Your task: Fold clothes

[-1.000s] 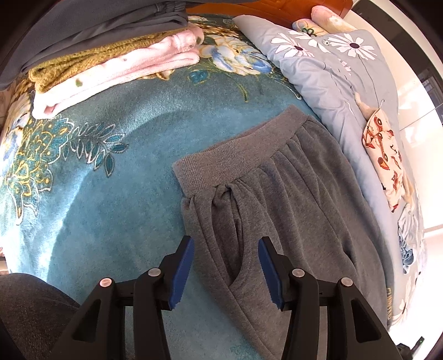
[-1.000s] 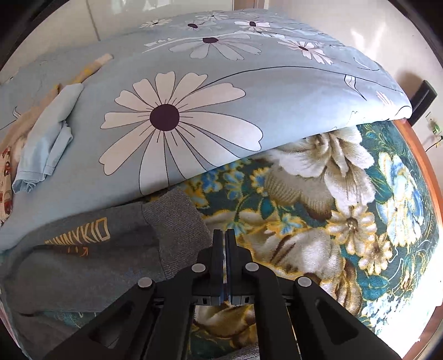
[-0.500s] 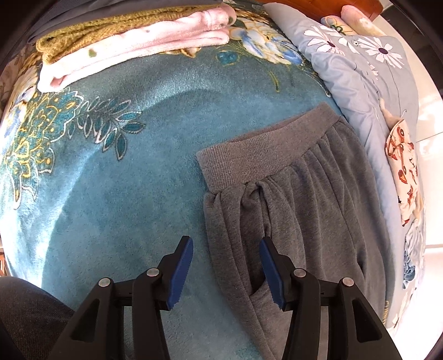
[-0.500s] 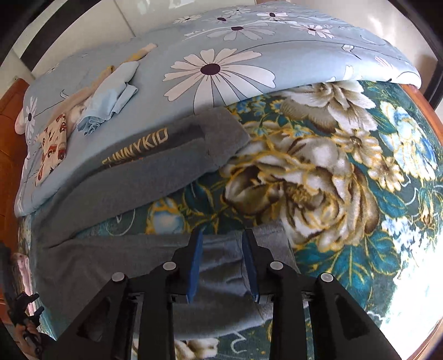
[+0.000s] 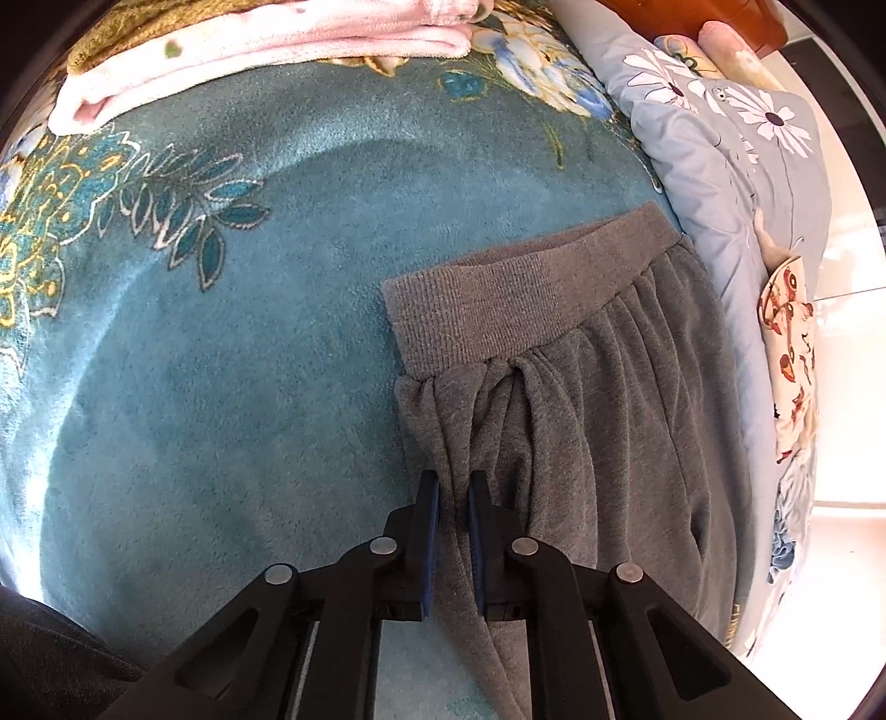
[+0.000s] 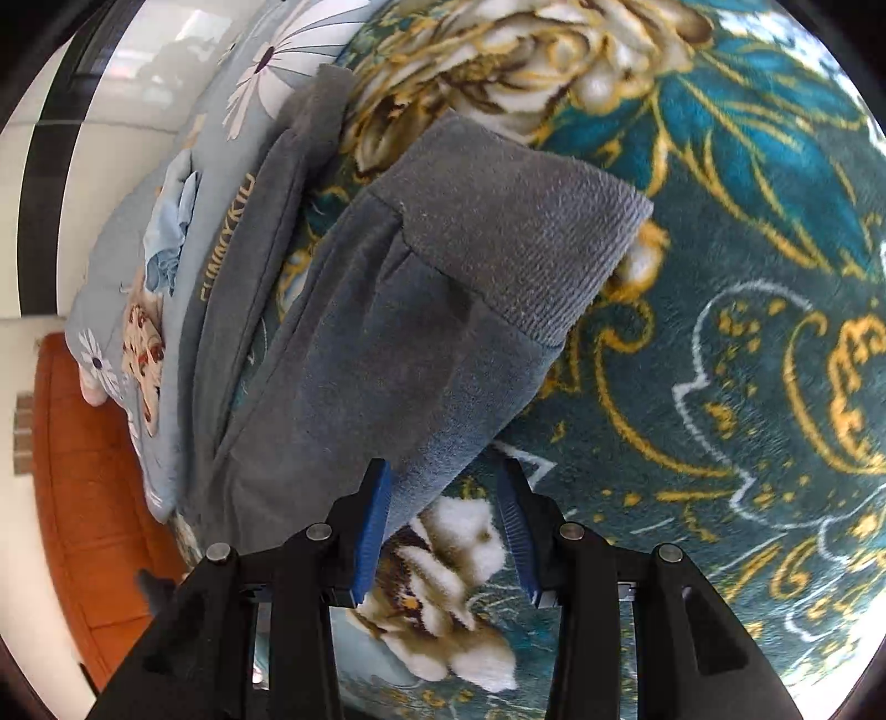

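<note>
A pair of grey trousers (image 5: 598, 421) lies spread on the teal flowered blanket (image 5: 221, 360) covering the bed. No box or basket is anywhere near; the nearest thing to a pile is the folded pink and mustard laundry (image 5: 249, 44) well ahead of the left gripper (image 5: 453, 487).

The left gripper's jaws are closing, and a fold of the trousers' side edge is already pinched between the blue pads, just short of the ribbed waistband (image 5: 515, 304), which lies ahead of the fingertips. From there the garment runs back past the gripper's right side.

The right gripper (image 6: 443, 482) points down at the other end. Its jaws are opening; the edge of one grey leg passes between them beside the left pad, and the right pad stands clear over the blanket. That leg's ribbed cuff (image 6: 520, 221) lies ahead of the tips. The second leg, with yellow lettering (image 6: 227, 238), runs alongside further left, against the daisy-print quilt (image 6: 111, 266).
</note>
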Available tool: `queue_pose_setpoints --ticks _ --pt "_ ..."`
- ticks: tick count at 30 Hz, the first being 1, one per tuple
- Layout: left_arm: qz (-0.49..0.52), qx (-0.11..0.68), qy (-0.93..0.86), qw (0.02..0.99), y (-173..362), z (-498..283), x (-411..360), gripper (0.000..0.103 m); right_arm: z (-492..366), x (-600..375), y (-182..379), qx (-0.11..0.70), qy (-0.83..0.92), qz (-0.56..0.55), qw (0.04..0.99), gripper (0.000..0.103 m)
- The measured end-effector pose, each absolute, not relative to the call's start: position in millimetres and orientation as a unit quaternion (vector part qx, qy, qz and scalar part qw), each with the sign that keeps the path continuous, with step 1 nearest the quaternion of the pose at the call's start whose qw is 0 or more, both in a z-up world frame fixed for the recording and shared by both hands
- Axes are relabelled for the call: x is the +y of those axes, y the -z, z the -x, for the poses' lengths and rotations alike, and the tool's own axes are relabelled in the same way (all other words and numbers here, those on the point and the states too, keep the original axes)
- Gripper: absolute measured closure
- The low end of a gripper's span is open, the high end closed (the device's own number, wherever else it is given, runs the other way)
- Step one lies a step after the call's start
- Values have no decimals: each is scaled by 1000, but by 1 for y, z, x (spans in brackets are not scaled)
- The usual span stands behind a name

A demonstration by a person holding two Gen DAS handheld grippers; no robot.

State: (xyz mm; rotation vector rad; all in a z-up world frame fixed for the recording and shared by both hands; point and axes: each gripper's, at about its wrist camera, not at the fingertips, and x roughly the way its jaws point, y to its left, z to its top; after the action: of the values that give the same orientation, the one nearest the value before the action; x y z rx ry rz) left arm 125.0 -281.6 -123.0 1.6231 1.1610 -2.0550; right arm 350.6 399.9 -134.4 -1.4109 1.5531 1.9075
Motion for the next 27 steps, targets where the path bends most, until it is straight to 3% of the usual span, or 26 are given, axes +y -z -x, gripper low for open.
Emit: queue_pose_setpoints --ticks 3,4,5,6,19,27 --pt "-553 414 710 135 121 -127 -286 96 -345 399 140 559 -662 476 149 62" --pt "-549 420 710 134 121 -128 -287 97 -341 399 140 556 -664 477 146 69" --pt "-545 425 710 133 120 -128 -289 98 -337 399 139 553 -667 479 143 91" --pt "-541 428 712 131 118 -128 -290 98 -334 399 139 549 -670 480 139 99" --pt "-494 464 730 80 73 -93 -294 99 -246 432 67 583 -714 386 23 99" --pt "-507 396 765 35 18 -2 -265 99 -163 453 30 558 -743 368 12 99"
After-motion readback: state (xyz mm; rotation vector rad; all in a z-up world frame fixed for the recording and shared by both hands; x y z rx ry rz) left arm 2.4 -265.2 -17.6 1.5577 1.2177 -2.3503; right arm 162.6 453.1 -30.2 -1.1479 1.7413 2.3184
